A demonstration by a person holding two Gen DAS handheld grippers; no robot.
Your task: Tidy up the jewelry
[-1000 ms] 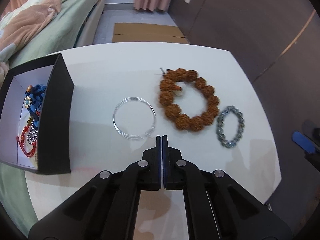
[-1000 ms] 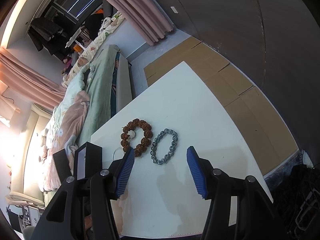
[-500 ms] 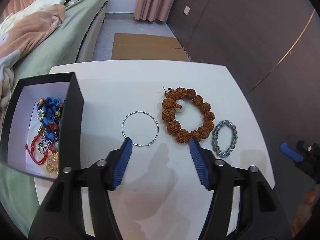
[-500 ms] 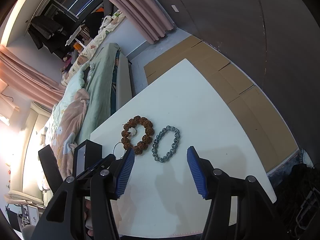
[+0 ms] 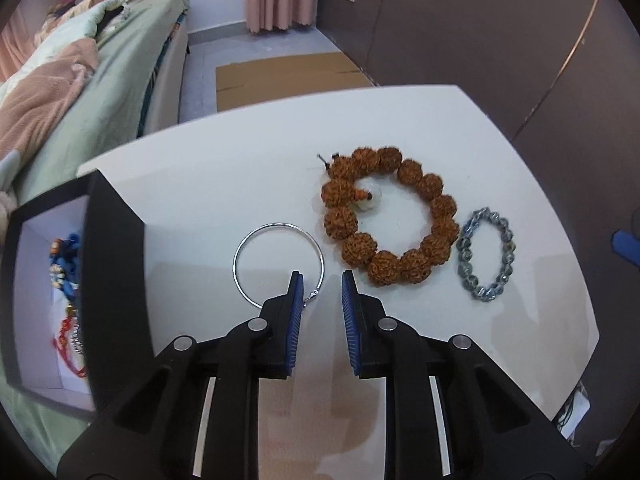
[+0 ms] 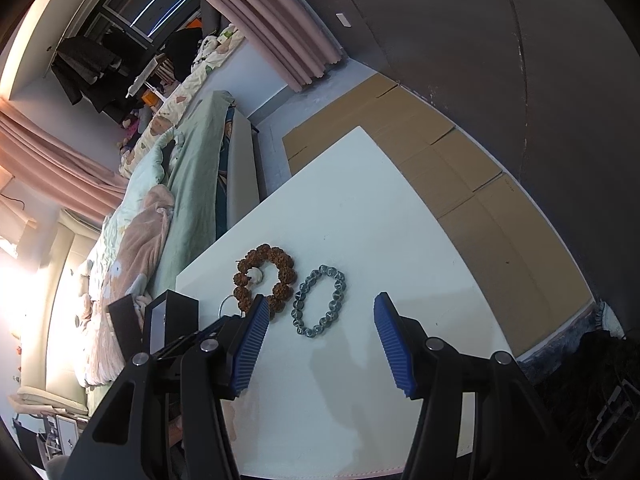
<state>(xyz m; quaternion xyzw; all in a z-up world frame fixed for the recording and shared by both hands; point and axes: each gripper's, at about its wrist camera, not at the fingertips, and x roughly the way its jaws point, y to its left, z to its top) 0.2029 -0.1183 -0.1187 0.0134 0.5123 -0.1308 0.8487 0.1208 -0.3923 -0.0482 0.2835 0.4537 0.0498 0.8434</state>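
Left gripper [image 5: 321, 280] pitched steeply down over white table [image 5: 224, 184]; jaws have just been closing, a narrow gap left between the blue pads. Clasp end of thin silver hoop [image 5: 278, 264] lies in that gap beside the left pad; pads not visibly pressing on it, so nothing gripped. Right gripper [image 6: 320, 312] also angled down, jaws standing wide apart, empty, above bare table.

Silver hoop flat on table, just at left gripper's tips. Brown beaded bracelet [image 5: 390, 216] at 2 o'clock of the hoop, close but apart. Grey-blue beaded bracelet [image 5: 485, 254] just beside the brown one, at its 4 o'clock; touching or not, cannot tell. Black box [image 5: 114, 264] at 9 o'clock of the hoop, white inside, holding blue and red jewelry.

Left pad covers hoop's near edge. Box cut off by frame edge; contents tangled, hard to sort. In right wrist view the hoop is mostly hidden behind the left gripper
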